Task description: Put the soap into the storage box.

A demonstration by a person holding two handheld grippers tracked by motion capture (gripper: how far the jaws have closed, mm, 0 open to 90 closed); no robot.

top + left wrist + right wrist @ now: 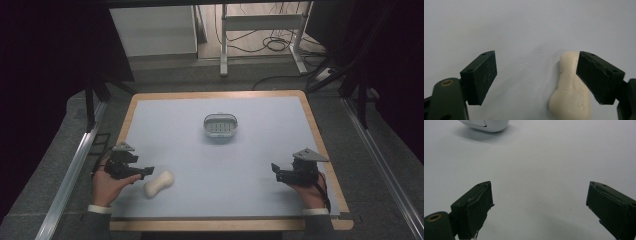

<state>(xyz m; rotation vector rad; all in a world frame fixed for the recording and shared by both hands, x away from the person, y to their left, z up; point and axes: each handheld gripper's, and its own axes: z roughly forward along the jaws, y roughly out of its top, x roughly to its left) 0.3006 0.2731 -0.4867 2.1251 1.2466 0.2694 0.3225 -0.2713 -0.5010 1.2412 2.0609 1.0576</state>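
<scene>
A cream, waisted bar of soap [159,184] lies on the pale mat near the front left. My left gripper [146,172] hovers just left of it, jaws wide open. In the left gripper view the soap [569,92] lies partly behind the right-hand jaw, apart from the left-hand one, and my left gripper [536,75] holds nothing. A white soap dish [220,125] with a slotted floor sits at the mat's middle, toward the back. My right gripper [274,170] rests at the front right, open and empty. In the right gripper view the dish [485,124] is at the top left, beyond my right gripper [539,202].
A pale blue-grey mat [220,165] covers a wood-edged table [313,120]. Metal rails [70,175] run along both sides of the table. Beyond the far edge stand a white desk frame [260,30] and loose cables on the floor.
</scene>
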